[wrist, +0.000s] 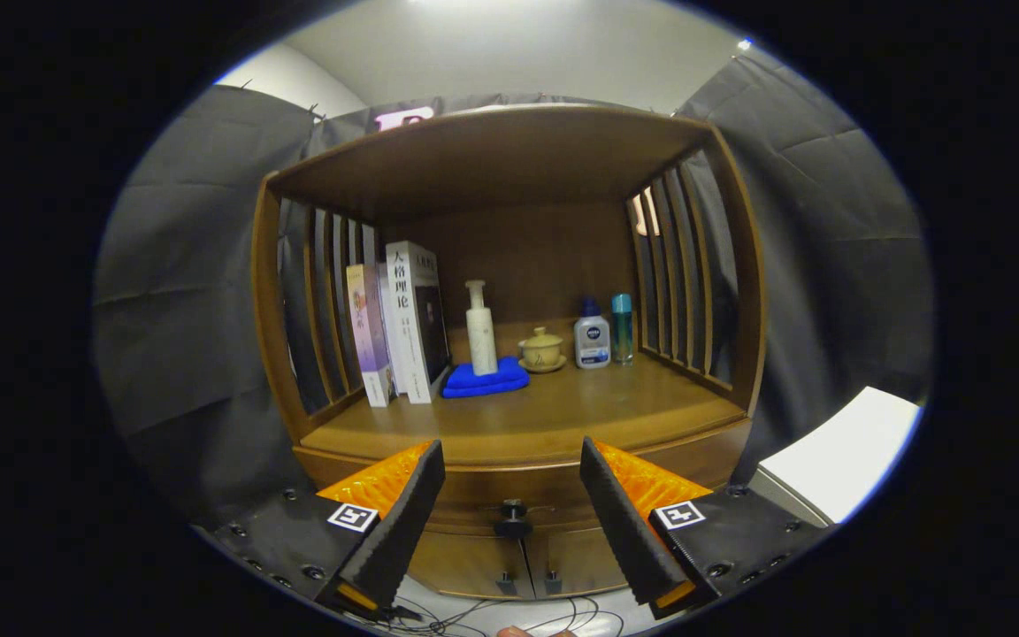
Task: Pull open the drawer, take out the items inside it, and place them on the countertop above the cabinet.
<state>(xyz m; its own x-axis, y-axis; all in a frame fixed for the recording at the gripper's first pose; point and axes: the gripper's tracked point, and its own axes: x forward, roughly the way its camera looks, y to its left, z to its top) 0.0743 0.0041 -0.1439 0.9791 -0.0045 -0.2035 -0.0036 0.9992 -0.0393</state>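
Straight ahead of the tool stands the wooden cabinet, its surface carrying books, a blue cloth, bottles and a lidded cup. Below the surface's front edge runs the shut drawer. Its dark knob sits centred in the gap between the spread, empty fingers, just beyond their tips, so a forward reach should meet it.
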